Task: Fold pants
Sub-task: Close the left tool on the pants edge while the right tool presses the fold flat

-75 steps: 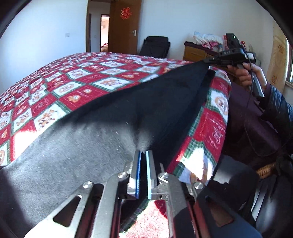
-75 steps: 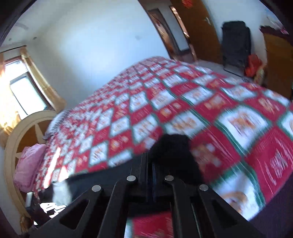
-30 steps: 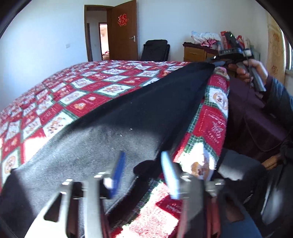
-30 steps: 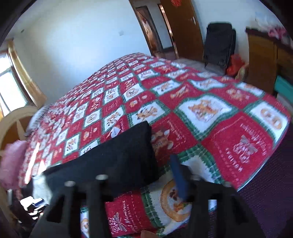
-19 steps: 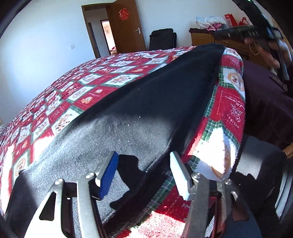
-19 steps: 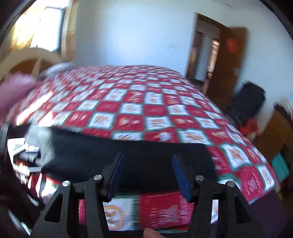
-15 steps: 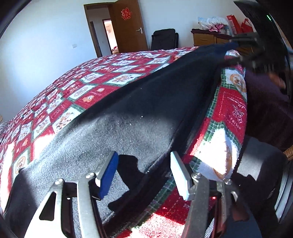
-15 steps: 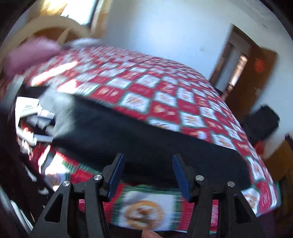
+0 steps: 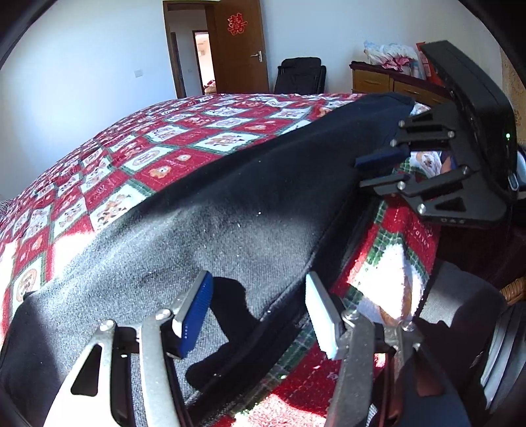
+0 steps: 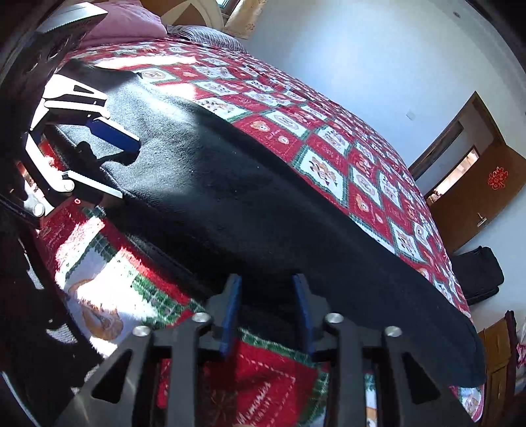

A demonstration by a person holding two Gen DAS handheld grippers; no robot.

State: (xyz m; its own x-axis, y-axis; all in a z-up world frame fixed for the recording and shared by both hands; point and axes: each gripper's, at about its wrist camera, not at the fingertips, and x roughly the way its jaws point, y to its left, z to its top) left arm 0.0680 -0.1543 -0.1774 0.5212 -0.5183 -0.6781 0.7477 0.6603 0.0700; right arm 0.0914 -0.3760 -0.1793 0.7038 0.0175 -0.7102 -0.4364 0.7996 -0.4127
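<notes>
Dark pants (image 9: 230,210) lie folded lengthwise along the near edge of the bed, on a red patchwork quilt (image 9: 171,147). They also show in the right wrist view (image 10: 250,203). My left gripper (image 9: 256,302) is open and empty, its jaws straddling the near edge of the pants at the sunlit end. My right gripper (image 10: 266,305) is open and empty over the pants' near edge, about midway along. Each gripper shows in the other's view: the right (image 9: 384,170), the left (image 10: 111,164).
The quilt hangs over the bed edge (image 9: 388,262) below the pants. A brown door (image 9: 240,49), a black chair (image 9: 300,77) and a wooden dresser (image 9: 388,82) stand beyond the bed. A pink pillow (image 10: 125,24) lies at the headboard end.
Both grippers let go of the pants and opened. The right gripper swung from the far end of the pants to their middle, now close to the left gripper.
</notes>
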